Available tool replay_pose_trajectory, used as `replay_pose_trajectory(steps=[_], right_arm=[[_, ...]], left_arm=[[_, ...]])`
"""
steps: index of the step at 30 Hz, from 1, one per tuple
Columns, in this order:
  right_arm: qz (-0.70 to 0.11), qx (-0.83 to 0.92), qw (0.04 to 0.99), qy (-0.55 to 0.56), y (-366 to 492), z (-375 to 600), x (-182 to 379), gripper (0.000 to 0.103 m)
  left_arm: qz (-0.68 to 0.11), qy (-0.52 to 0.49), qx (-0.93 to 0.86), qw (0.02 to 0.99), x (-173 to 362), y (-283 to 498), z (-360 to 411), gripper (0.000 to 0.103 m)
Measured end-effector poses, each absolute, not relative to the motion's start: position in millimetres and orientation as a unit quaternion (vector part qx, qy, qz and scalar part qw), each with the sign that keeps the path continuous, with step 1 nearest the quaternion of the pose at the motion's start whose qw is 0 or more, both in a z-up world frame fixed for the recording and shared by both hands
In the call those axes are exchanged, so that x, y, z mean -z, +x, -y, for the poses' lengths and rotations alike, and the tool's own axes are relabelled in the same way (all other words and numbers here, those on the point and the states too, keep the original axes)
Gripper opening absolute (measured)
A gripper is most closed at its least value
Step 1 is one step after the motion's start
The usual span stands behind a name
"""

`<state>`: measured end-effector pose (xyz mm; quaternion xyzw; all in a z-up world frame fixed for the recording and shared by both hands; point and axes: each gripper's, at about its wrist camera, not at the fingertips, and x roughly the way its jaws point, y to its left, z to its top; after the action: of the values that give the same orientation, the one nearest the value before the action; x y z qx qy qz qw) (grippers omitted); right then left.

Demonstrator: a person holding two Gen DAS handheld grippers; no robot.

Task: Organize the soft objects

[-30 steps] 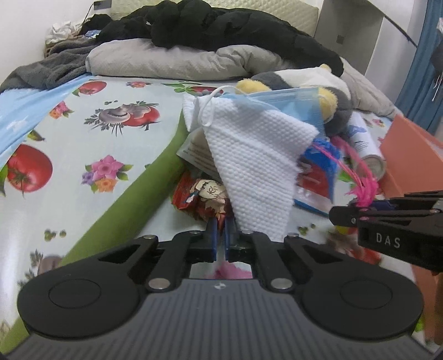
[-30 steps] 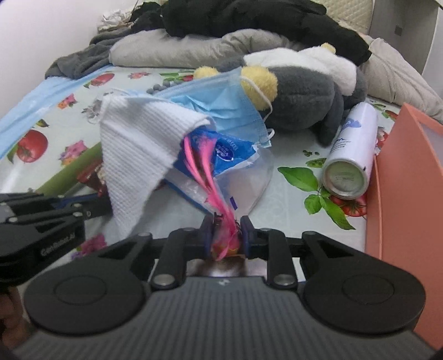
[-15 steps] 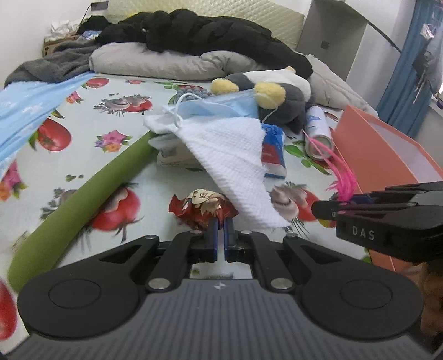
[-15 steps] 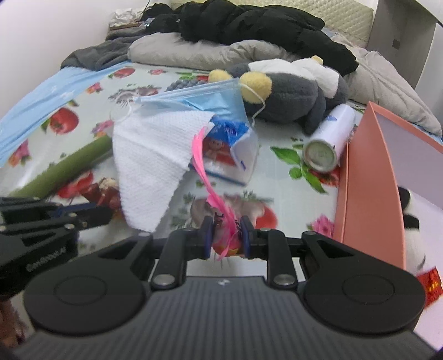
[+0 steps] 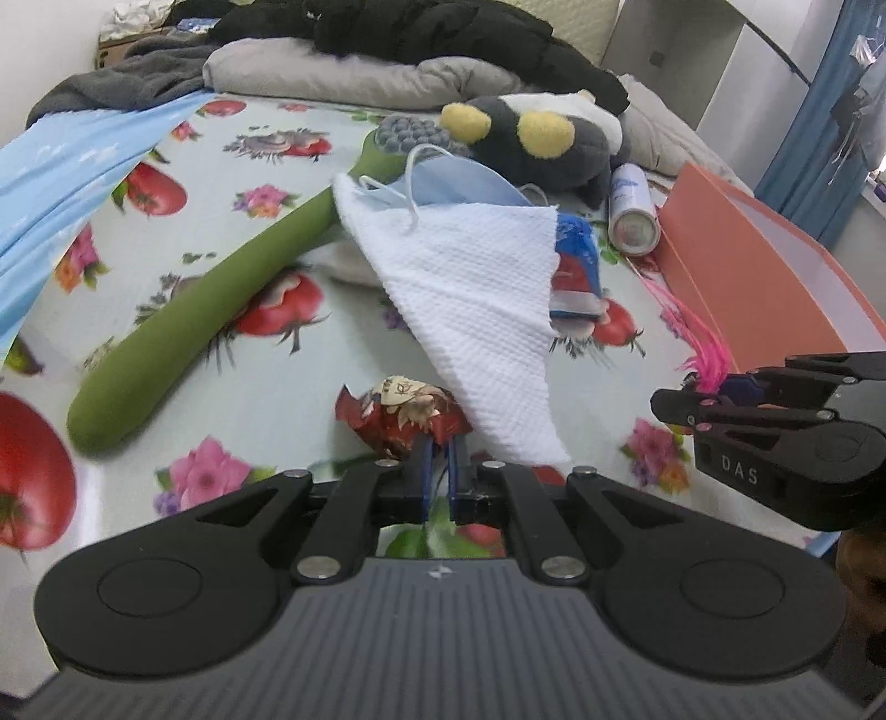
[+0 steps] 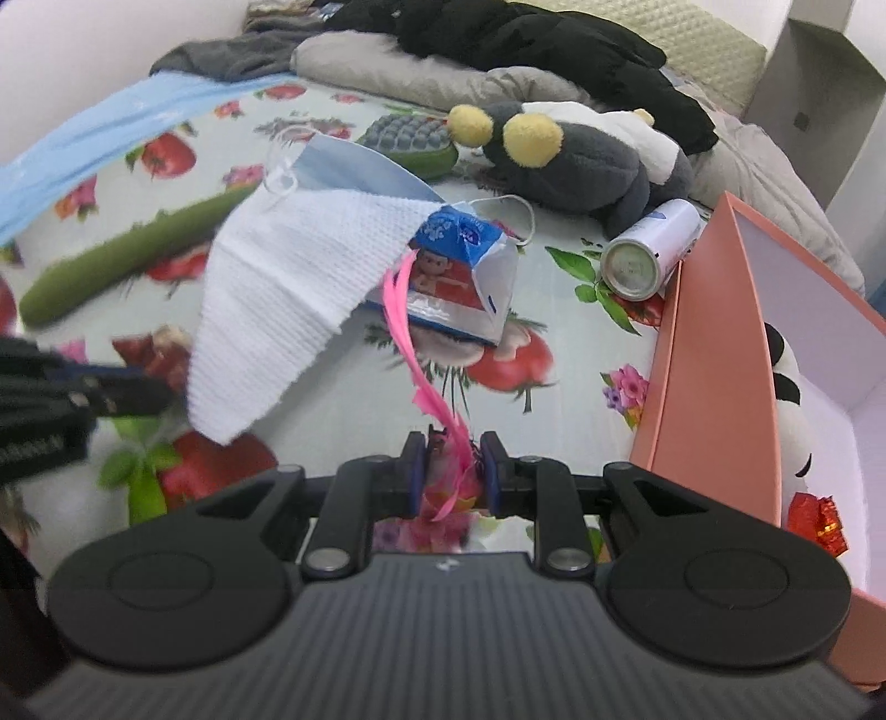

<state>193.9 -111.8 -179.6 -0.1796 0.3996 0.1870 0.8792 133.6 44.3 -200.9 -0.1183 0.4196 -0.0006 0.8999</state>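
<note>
The pink feather is held in the right claw, whose jaws are clenched on its fluffy base; the long shaft rises out in front of the claw, above the bed sheet. The left claw is closed tight on a corner of a red crumpled wrapper.

Just beyond this wrapper hangs a white cloth, its lower point near the left claw. A blue face mask lies over its top edge, and a blue and red tissue pack is partly under its right side. Left of the cloth, a long green soft tube lies slanted on the sheet, with open sheet around its lower end.

To the right stands an orange box, its near wall close beside the right claw. A white plush toy is inside. A spray can lies touching the far corner of the box. Behind it rests a grey plush toy, then pillows and dark clothes.
</note>
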Motion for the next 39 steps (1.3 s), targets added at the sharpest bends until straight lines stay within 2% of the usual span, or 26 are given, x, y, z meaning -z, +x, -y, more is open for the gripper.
replay_pose_trajectory(steps=[2,4,5,6,7,8,14,17,18,21,29,33,35,37,39], right_arm=[[-0.412,-0.193,0.874,-0.171,192.0,113.8,181.9,0.025],[-0.42,-0.199,0.87,-0.162,189.1,114.9,181.1,0.03],[-0.423,-0.201,0.869,-0.16,188.1,115.2,180.2,0.035],[-0.424,-0.203,0.868,-0.159,186.7,115.0,179.0,0.047],[-0.424,-0.207,0.868,-0.156,185.1,114.9,177.1,0.056],[-0.423,-0.212,0.868,-0.152,183.9,114.8,174.8,0.057],[-0.424,-0.245,0.867,-0.095,189.1,110.5,161.9,0.057],[-0.428,-0.257,0.864,-0.059,204.1,102.6,161.0,0.057],[-0.43,-0.261,0.863,-0.05,209.0,99.5,161.9,0.057],[-0.44,-0.258,0.859,-0.041,218.4,91.3,164.1,0.058],[-0.476,-0.224,0.848,-0.058,213.8,106.3,175.6,0.058],[-0.489,-0.215,0.844,-0.039,210.0,119.6,178.7,0.068],[-0.496,-0.221,0.839,-0.023,209.0,122.9,181.6,0.068],[-0.501,-0.227,0.835,-0.014,208.4,122.6,185.6,0.068],[-0.5,-0.228,0.835,-0.006,207.7,122.8,188.1,0.067]], left_arm=[[-0.425,-0.118,0.002,0.898,202.5,128.6,-47.1,0.006],[-0.431,-0.12,-0.001,0.894,204.4,124.1,-51.3,0.014],[-0.432,-0.123,-0.003,0.894,205.0,122.6,-53.9,0.026],[-0.429,-0.126,-0.008,0.894,205.4,119.7,-57.2,0.04],[-0.425,-0.13,-0.013,0.896,205.2,118.0,-59.4,0.045],[-0.421,-0.133,-0.016,0.897,204.5,116.7,-62.5,0.048],[-0.408,-0.151,-0.017,0.9,207.5,119.4,-79.0,0.053],[-0.396,-0.141,-0.017,0.907,207.5,123.7,-81.6,0.068],[-0.392,-0.136,-0.016,0.91,206.7,125.0,-81.4,0.07],[-0.38,-0.119,-0.007,0.917,205.3,129.7,-77.5,0.074],[-0.378,-0.072,0.01,0.923,215.9,142.5,-60.3,0.075],[-0.376,-0.049,0.015,0.925,219.6,145.8,-53.9,0.074],[-0.379,-0.046,0.021,0.924,220.8,147.0,-52.6,0.074],[-0.379,-0.046,0.019,0.924,221.3,147.8,-51.3,0.073],[-0.378,-0.038,0.011,0.925,222.7,148.6,-49.7,0.066]])
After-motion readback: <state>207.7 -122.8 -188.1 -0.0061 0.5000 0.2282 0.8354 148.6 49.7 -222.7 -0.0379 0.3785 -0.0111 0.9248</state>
